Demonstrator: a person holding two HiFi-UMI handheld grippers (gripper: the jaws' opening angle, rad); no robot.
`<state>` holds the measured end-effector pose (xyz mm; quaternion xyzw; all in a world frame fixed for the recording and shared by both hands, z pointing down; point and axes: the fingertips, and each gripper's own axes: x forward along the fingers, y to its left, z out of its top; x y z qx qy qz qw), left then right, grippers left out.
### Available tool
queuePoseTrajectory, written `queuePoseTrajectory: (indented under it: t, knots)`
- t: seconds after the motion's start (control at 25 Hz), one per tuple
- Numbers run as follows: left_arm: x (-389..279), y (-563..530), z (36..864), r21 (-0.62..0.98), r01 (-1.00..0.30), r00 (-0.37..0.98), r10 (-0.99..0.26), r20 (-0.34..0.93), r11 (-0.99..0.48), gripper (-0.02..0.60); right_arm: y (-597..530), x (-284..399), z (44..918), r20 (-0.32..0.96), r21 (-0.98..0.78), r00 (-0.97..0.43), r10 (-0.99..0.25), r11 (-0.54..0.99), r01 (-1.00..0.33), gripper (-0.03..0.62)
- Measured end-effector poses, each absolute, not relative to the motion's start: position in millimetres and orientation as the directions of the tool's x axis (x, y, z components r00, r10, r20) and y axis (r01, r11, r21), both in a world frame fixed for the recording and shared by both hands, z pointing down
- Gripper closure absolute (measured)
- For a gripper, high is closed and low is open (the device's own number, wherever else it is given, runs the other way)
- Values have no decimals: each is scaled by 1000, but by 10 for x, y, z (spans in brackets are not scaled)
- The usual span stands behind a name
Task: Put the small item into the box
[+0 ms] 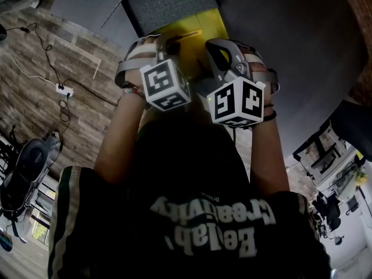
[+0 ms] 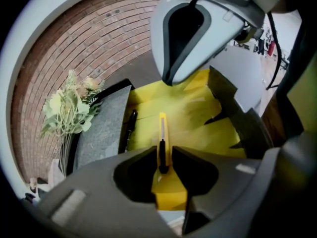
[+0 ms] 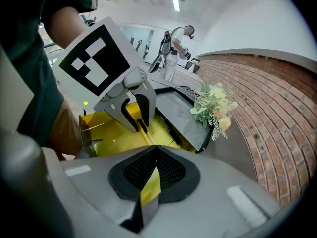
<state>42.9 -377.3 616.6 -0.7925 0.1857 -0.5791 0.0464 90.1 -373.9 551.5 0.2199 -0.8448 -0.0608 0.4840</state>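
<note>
The left gripper (image 2: 162,155), lower centre, has its jaws slightly apart around the slim yellow plastic utility knife (image 2: 163,128). The knife appears to lie inside the open yellow cardboard box (image 2: 198,118), probably just released. The right gripper (image 3: 153,152) is clamped on the box's yellow flap (image 3: 150,187), apparently to steady it.

cutter (image 2: 163,127), pen (image 2: 130,130) — rest of box (image 2: 208,128) free

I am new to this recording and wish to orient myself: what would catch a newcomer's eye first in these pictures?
The open yellow box fills the middle of the left gripper view, and a yellow utility knife shows between the parted jaws of the left gripper. The right gripper is shut on a yellow flap, and pale flowers stand at the left by the brick wall.
</note>
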Motion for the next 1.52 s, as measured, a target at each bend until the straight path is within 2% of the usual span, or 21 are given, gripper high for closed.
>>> queuePoseTrajectory:
  t: [0.32, 0.44, 0.64, 1.36, 1.52]
  knots:
    - [489, -3766, 6137, -294, -261, 262, -360, 895, -920, 479, -3679, 1004, 5441, 804, 314, -422, -419, 902, -297, 588]
    - [513, -3744, 6123, -274, -295, 275, -356, 893, -915, 444, -3637, 1028, 5403, 806, 310, -422, -416, 903, -299, 588]
    - [558, -3741, 6064, -264, -325, 282, -360, 889, -908, 433, -3622, 1089, 5289, 807, 298, -420, -414, 901, -316, 588]
    - [680, -3536, 5487, -334, -347, 256, -432, 865, -876, 445, -3392, 1175, 4871, 764, 337, -441, -472, 874, -351, 588]
    - [671, -3456, 5240, -382, -353, 256, -480, 839, -854, 445, -3331, 1175, 4686, 735, 383, -442, -514, 853, -354, 588]
